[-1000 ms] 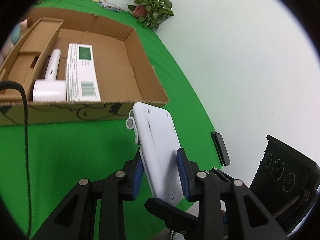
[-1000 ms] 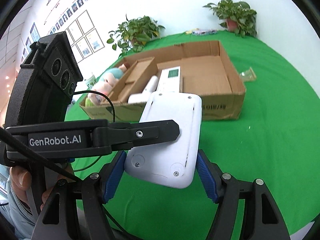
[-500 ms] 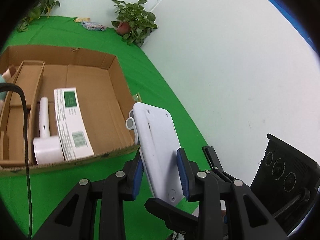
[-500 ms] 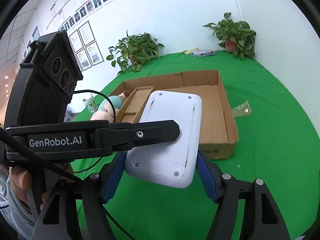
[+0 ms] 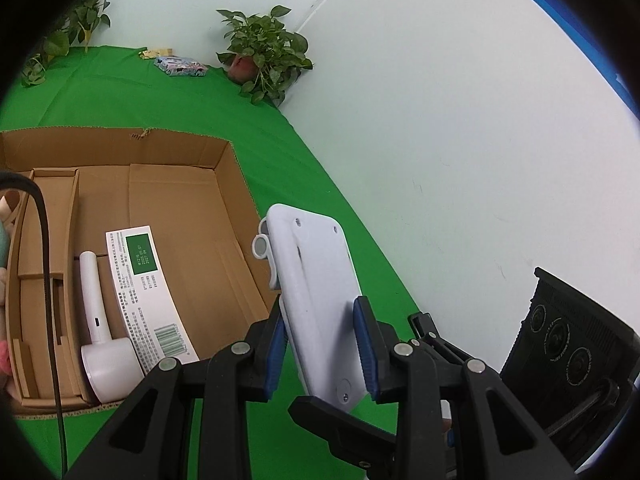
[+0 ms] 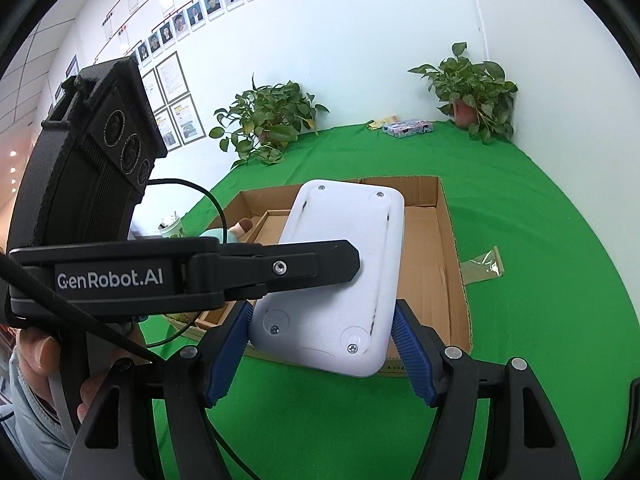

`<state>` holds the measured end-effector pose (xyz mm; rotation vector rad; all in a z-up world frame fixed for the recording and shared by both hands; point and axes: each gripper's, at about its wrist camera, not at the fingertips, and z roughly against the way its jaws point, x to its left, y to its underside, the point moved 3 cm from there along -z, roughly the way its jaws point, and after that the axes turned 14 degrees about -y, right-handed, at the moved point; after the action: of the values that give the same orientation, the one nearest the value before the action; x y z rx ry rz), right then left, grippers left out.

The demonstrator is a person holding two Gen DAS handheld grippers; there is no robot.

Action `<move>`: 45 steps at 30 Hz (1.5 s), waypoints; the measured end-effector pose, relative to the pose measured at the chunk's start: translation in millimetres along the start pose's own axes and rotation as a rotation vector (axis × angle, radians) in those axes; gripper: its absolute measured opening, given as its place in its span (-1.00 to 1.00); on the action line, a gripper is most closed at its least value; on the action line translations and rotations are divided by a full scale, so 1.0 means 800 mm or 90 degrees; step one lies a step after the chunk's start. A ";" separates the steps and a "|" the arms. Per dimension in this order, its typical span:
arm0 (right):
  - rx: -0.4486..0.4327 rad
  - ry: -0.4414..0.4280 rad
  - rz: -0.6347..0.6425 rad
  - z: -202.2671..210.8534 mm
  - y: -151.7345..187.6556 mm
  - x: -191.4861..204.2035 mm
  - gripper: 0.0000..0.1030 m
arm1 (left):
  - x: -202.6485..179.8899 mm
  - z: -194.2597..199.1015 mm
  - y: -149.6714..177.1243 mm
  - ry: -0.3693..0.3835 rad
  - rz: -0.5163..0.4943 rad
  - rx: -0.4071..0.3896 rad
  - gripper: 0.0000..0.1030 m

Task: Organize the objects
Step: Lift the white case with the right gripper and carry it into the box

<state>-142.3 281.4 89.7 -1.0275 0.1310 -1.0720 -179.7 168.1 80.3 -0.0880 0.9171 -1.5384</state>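
A white flat plastic device [image 5: 312, 272] with screws in its back hangs in the air, held by both grippers. My left gripper [image 5: 320, 340] is shut across its thin edge near the bottom. My right gripper [image 6: 320, 352] is shut across its width, blue pads on both long sides of the device [image 6: 344, 264]. The left gripper's black finger [image 6: 280, 268] lies over the device's back. Below and beyond sits an open cardboard box [image 5: 224, 216] on the green cloth, holding a white carton with a green label [image 5: 144, 288] and a white handled appliance [image 5: 100, 332].
A plush toy [image 6: 240, 226] lies in the box's left compartment. A clear wrapper [image 6: 482, 266] lies on the cloth right of the box [image 6: 452, 260]. Potted plants [image 6: 476, 88] and a colourful packet [image 6: 408, 128] stand at the back. A white wall [image 5: 440, 160] runs close on the right.
Both grippers have risen with the white device between them. The box now shows lower and more from above, its floor open to view.
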 end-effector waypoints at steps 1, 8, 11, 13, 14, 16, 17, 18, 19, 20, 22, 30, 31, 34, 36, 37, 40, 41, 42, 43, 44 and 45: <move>0.003 -0.001 -0.002 -0.004 -0.001 -0.004 0.31 | 0.003 -0.005 -0.003 -0.002 0.002 0.004 -0.41; 0.039 -0.007 -0.025 -0.048 -0.005 -0.043 0.31 | 0.028 -0.057 -0.016 -0.010 0.024 0.046 -0.41; 0.054 -0.008 -0.039 -0.068 -0.001 -0.059 0.31 | 0.040 -0.082 -0.021 -0.012 0.034 0.066 -0.41; 0.064 -0.008 -0.048 -0.081 0.001 -0.073 0.31 | 0.046 -0.097 -0.025 -0.012 0.039 0.077 -0.41; 0.069 -0.009 -0.053 -0.088 0.001 -0.080 0.31 | 0.051 -0.105 -0.027 -0.013 0.043 0.083 -0.41; 0.078 -0.010 -0.061 -0.101 0.001 -0.091 0.31 | 0.057 -0.117 -0.030 -0.013 0.049 0.091 -0.41; 0.082 -0.010 -0.064 -0.107 0.001 -0.096 0.31 | 0.062 -0.123 -0.031 -0.014 0.053 0.095 -0.41; 0.087 -0.012 -0.067 -0.112 0.001 -0.101 0.31 | 0.066 -0.128 -0.032 -0.015 0.056 0.099 -0.41; 0.092 -0.014 -0.070 -0.118 0.001 -0.105 0.31 | 0.071 -0.134 -0.032 -0.017 0.059 0.103 -0.41; 0.097 -0.016 -0.073 -0.125 0.002 -0.110 0.31 | 0.075 -0.140 -0.034 -0.021 0.063 0.108 -0.41; 0.110 -0.024 -0.082 -0.140 0.005 -0.118 0.31 | 0.085 -0.151 -0.034 -0.027 0.071 0.120 -0.41; 0.148 -0.036 -0.118 -0.175 0.018 -0.145 0.31 | 0.105 -0.183 -0.028 -0.039 0.091 0.158 -0.42; 0.155 -0.036 -0.122 -0.178 0.020 -0.149 0.31 | 0.106 -0.186 -0.027 -0.040 0.093 0.162 -0.42; 0.172 -0.034 -0.137 -0.186 0.025 -0.156 0.31 | 0.107 -0.194 -0.023 -0.044 0.097 0.175 -0.42; 0.185 -0.036 -0.148 -0.192 0.028 -0.161 0.31 | 0.110 -0.199 -0.020 -0.049 0.101 0.186 -0.42; 0.190 -0.038 -0.153 -0.194 0.029 -0.162 0.31 | 0.112 -0.201 -0.018 -0.052 0.104 0.192 -0.42; 0.206 -0.044 -0.170 -0.202 0.036 -0.165 0.30 | 0.117 -0.204 -0.013 -0.062 0.110 0.202 -0.42; 0.210 -0.045 -0.176 -0.204 0.038 -0.166 0.30 | 0.120 -0.207 -0.010 -0.065 0.113 0.209 -0.43; 0.215 -0.047 -0.182 -0.204 0.042 -0.164 0.30 | 0.121 -0.207 -0.009 -0.064 0.114 0.210 -0.46; 0.217 -0.049 -0.185 -0.206 0.044 -0.165 0.30 | 0.122 -0.207 -0.009 -0.064 0.113 0.211 -0.46; 0.217 -0.048 -0.184 -0.205 0.045 -0.164 0.30 | 0.121 -0.206 -0.009 -0.066 0.113 0.210 -0.46; 0.219 -0.049 -0.185 -0.205 0.044 -0.164 0.30 | 0.122 -0.206 -0.009 -0.067 0.115 0.211 -0.46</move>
<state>-276.0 282.9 -76.3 -0.7876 -0.2653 -1.2645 -297.5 163.3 -70.5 0.1464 0.5624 -1.4811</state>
